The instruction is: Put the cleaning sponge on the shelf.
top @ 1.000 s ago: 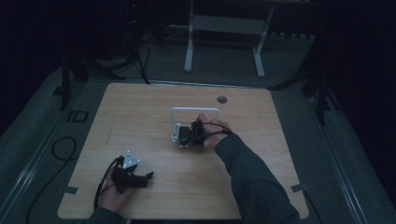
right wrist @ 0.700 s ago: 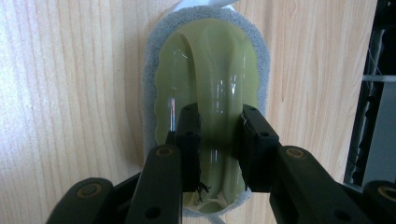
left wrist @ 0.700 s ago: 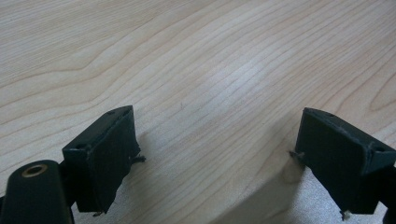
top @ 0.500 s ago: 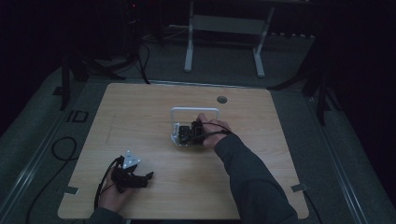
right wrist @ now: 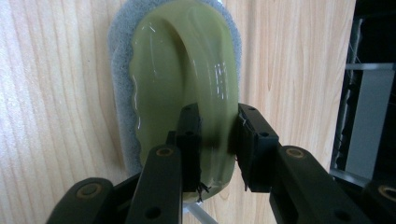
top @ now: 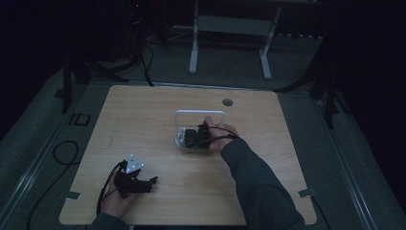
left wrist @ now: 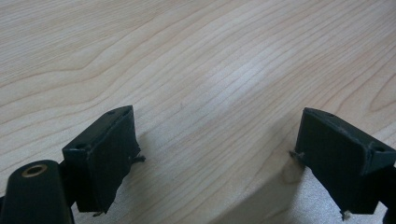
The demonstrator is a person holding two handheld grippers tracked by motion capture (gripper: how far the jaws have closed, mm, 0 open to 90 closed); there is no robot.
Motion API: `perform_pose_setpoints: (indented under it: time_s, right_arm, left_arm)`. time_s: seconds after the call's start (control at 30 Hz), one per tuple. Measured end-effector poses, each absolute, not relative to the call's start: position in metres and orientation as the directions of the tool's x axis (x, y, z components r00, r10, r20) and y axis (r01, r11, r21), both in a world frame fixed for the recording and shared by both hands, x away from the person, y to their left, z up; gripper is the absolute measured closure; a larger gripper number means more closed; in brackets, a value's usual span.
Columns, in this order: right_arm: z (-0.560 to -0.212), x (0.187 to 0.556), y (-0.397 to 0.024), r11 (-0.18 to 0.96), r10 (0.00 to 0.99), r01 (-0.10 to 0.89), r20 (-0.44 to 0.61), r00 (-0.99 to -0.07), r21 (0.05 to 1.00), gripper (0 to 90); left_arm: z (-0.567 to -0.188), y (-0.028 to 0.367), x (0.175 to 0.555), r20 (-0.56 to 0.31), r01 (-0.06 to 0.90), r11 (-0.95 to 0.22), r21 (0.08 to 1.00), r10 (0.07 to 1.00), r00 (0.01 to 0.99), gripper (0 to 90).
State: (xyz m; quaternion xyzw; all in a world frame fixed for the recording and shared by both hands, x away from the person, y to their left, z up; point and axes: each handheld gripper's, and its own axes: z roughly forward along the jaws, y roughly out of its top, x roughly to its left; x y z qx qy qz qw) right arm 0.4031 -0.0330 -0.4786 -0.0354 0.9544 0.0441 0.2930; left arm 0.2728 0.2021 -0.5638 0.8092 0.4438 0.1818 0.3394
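A pale green scrubber (right wrist: 177, 60) with a grey sponge pad (right wrist: 116, 93) under it lies on the wooden table (top: 268, 139). My right gripper (right wrist: 217, 122) is shut on the raised green handle ridge. In the high view the right gripper (top: 192, 138) sits at the table's middle, just in front of a white wire frame (top: 199, 113). My left gripper (top: 140, 184) rests near the front left edge with its triangular plate up. In its own view the left gripper (left wrist: 215, 140) is open, with bare wood between the jaws.
A round cable hole (top: 227, 102) lies in the table behind the frame. Cables (top: 62, 153) trail over the floor at the left. White stand legs (top: 194, 48) rise beyond the far edge.
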Motion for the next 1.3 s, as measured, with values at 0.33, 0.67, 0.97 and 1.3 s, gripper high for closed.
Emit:
perform_pose_setpoints:
  time_s: [0.33, 0.67, 0.97, 1.3]
  right_arm:
    - [-0.477, 0.405, -0.035, 0.996, -0.007, -0.059, -0.588, -0.809, 0.069, 73.5]
    - [-0.479, 0.404, -0.032, 0.998, -0.006, -0.044, -0.631, -0.775, 0.045, 74.0]
    - [-0.480, 0.406, -0.034, 0.995, 0.047, -0.012, -0.597, -0.801, 0.094, 59.0]
    - [-0.471, 0.400, -0.043, 0.986, 0.093, -0.003, -0.563, -0.821, 0.168, 37.7]
  left_arm:
    - [-0.564, 0.202, 0.273, -0.007, 0.595, -0.376, 0.711, 0.842, 0.540, 12.8]
    - [-0.564, 0.202, 0.273, -0.007, 0.595, -0.374, 0.711, 0.843, 0.538, 12.8]
    - [-0.564, 0.202, 0.273, -0.007, 0.595, -0.374, 0.711, 0.843, 0.539, 12.8]
    - [-0.564, 0.202, 0.273, -0.005, 0.594, -0.375, 0.711, 0.843, 0.539, 12.8]
